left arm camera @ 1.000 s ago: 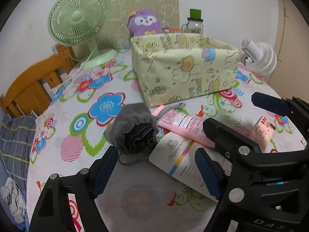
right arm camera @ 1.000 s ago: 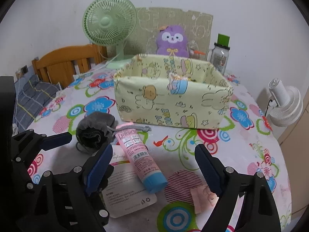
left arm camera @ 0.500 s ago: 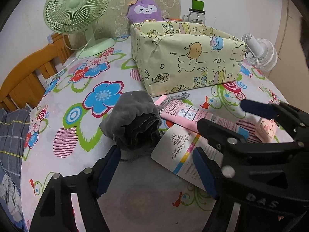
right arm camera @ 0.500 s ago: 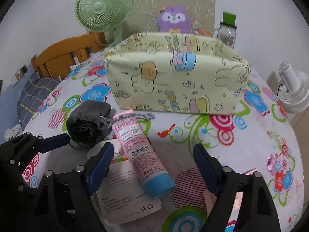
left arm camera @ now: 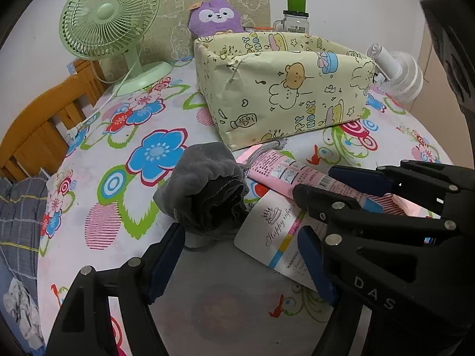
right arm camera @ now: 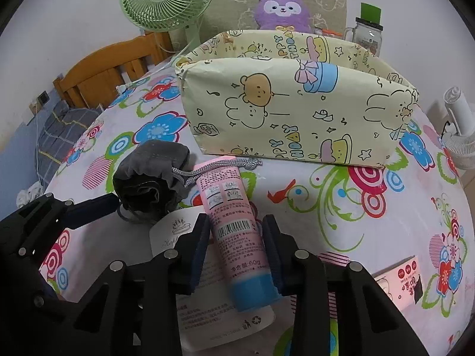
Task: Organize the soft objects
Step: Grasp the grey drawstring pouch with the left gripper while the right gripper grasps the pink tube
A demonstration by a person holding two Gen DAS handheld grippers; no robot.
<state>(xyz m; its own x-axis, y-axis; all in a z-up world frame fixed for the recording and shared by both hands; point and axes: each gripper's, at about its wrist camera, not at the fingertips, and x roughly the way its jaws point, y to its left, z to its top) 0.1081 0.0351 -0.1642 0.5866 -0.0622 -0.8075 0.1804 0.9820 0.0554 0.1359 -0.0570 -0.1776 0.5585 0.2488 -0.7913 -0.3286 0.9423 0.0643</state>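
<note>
Table: floral cloth point(right arm camera: 341, 207) filled both frames.
Right gripper point(right arm camera: 237, 252): lower centre, fingers narrowed round the tube point(right arm camera: 234, 222), pads seemingly touching; it might squirt or slip.
Left gripper point(left arm camera: 237, 255): wide, empty, low in frame.
Pouch point(left arm camera: 207, 190): centre; its cord point(right arm camera: 219, 168) lay over the tube and could drag.
Box point(right arm camera: 297, 112): upper centre, beyond.
</note>
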